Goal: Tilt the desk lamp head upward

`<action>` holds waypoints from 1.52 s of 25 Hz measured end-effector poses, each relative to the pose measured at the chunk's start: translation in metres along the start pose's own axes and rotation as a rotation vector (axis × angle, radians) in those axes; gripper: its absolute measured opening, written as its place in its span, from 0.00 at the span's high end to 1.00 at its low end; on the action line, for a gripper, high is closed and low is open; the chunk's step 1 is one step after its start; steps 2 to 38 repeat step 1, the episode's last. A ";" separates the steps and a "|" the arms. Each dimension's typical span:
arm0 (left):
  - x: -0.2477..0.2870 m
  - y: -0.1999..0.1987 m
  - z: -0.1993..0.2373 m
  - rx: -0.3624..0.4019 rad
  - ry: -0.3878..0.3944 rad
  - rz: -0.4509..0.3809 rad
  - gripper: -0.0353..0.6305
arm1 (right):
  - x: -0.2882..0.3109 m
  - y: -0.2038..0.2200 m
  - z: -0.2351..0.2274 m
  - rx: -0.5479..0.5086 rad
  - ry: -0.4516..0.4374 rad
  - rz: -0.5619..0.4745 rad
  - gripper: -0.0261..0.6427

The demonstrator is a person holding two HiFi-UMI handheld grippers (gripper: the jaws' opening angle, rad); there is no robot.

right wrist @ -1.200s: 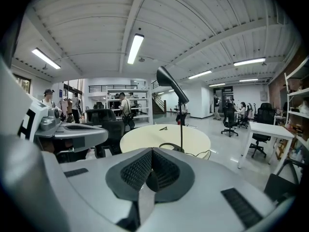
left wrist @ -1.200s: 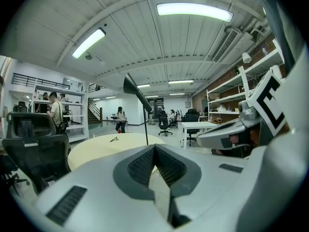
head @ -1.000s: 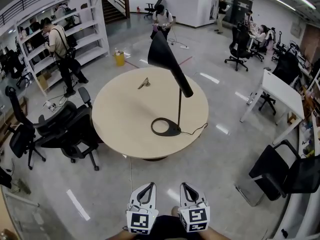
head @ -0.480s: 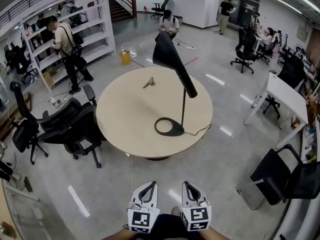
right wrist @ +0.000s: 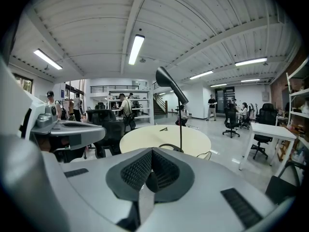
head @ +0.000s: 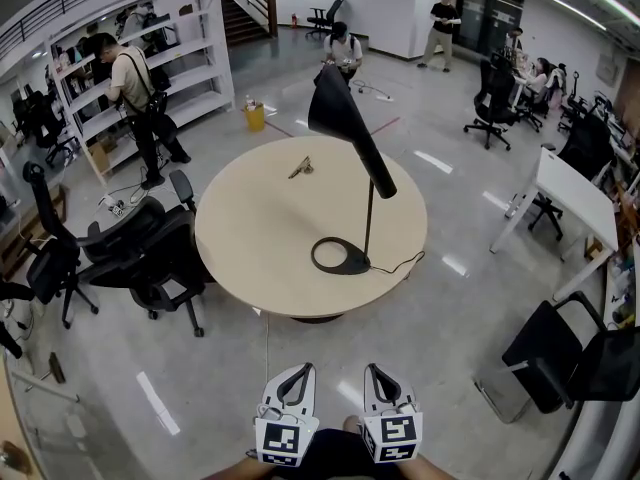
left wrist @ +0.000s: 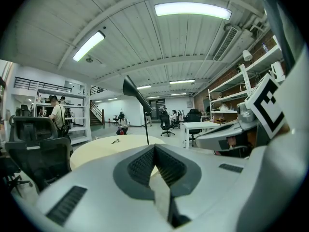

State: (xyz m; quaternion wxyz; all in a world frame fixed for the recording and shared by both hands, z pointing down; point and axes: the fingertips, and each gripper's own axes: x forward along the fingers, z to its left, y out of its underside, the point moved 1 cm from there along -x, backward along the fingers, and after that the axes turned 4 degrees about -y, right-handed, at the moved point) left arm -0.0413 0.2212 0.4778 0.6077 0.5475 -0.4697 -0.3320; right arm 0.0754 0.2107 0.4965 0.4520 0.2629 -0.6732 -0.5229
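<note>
**A:** Mid-frame, what stands ahead of you?

**B:** Black desk lamp (head: 350, 133) on the round table (head: 250, 228), right of centre. Bottom centre, your left gripper (head: 292, 383) and right gripper (head: 380, 383): jaws together, empty.

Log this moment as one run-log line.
left hand-held gripper: shut, empty | right hand-held gripper: shut, empty | desk lamp head: angled down, untouched | round table: not reached
</note>
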 end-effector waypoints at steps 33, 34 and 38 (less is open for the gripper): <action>0.000 0.001 0.000 0.000 0.000 0.001 0.88 | 0.000 0.001 0.000 0.000 0.000 0.000 0.94; 0.000 0.001 0.000 0.000 0.000 0.001 0.88 | 0.000 0.001 0.000 0.000 0.000 0.000 0.94; 0.000 0.001 0.000 0.000 0.000 0.001 0.88 | 0.000 0.001 0.000 0.000 0.000 0.000 0.94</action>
